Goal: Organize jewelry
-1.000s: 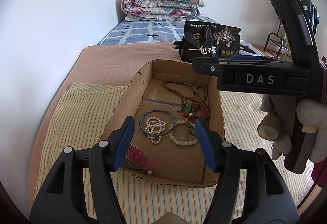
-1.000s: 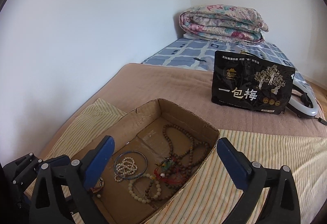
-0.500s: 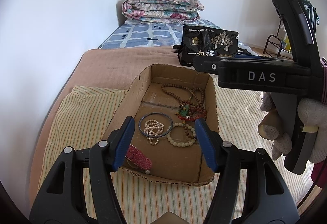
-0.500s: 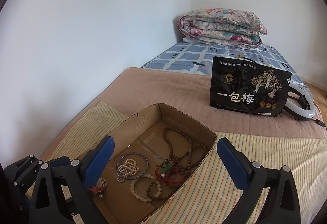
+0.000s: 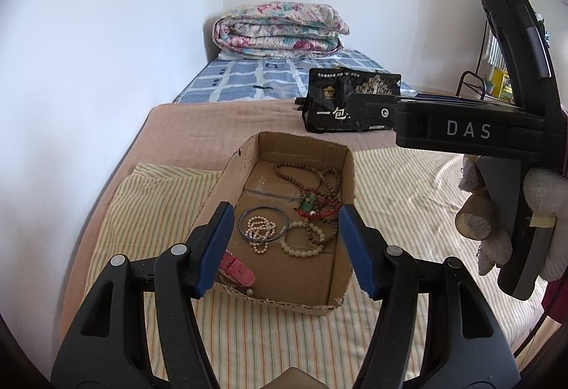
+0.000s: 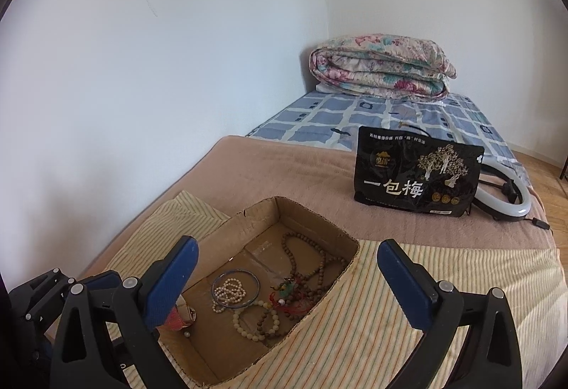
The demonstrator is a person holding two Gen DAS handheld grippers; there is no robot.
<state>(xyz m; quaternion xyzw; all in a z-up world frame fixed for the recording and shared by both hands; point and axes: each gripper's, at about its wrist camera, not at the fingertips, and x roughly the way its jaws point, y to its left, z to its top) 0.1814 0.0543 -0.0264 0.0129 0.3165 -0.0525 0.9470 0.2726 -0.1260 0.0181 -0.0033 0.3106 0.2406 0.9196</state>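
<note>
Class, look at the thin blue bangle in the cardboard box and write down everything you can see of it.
The blue bangle is a thin, plain, closed ring, dark blue, seemingly metal or glass. It lies flat on the floor of the open cardboard box. A small coil of pearl-like white beads sits mostly inside it and crosses its near rim. A pale green bead bracelet lies right beside it; contact is unclear. No gripper touches it.

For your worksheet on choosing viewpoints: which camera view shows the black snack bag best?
The right wrist view: the black snack bag stands fully visible, print readable. In the left wrist view the right gripper crosses in front of the bag, hiding its lower right part.
</note>
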